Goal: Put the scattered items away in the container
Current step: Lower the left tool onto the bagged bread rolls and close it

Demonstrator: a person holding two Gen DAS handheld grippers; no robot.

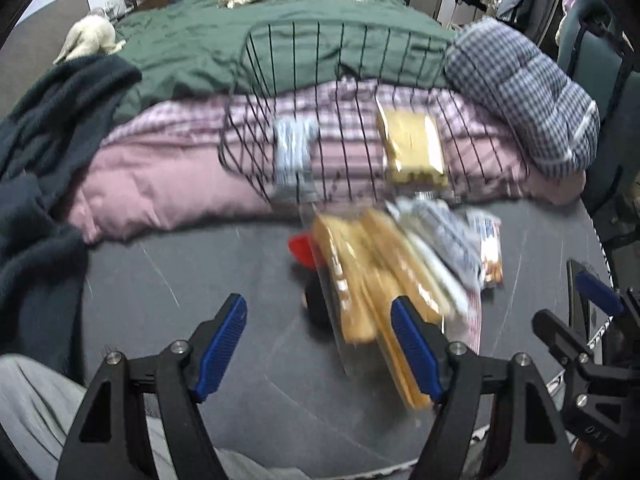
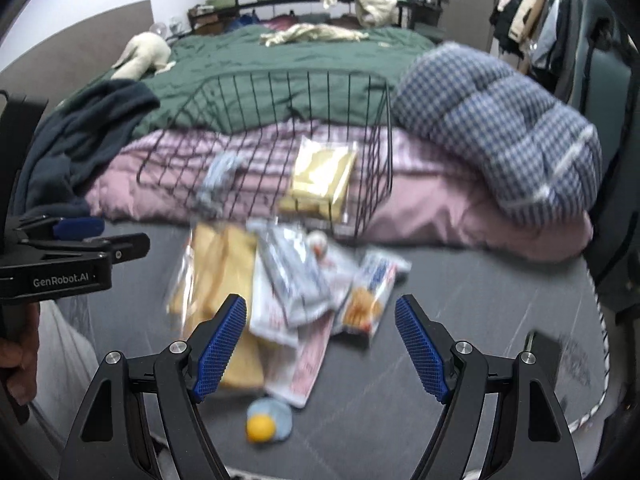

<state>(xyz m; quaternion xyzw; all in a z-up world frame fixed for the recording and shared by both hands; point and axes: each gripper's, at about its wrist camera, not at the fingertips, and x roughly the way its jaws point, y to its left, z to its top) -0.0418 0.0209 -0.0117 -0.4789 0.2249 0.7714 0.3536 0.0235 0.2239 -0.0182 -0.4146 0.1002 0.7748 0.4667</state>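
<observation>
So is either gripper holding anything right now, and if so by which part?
Nothing is held. The left gripper and right gripper both stand open above the pile of snack packets, with no packet pinched between their pads.

One wire basket (image 2: pixel 280 152) is sitting far back on the bed, and two packets are lying inside it: one yellow packet (image 2: pixel 322 178) and one grey packet (image 2: pixel 218 180). Near it, one blurry pile of packets (image 2: pixel 288 292) is lying, too smeared to count. One yellow ball (image 2: pixel 260 428) is sitting nearest.
</observation>
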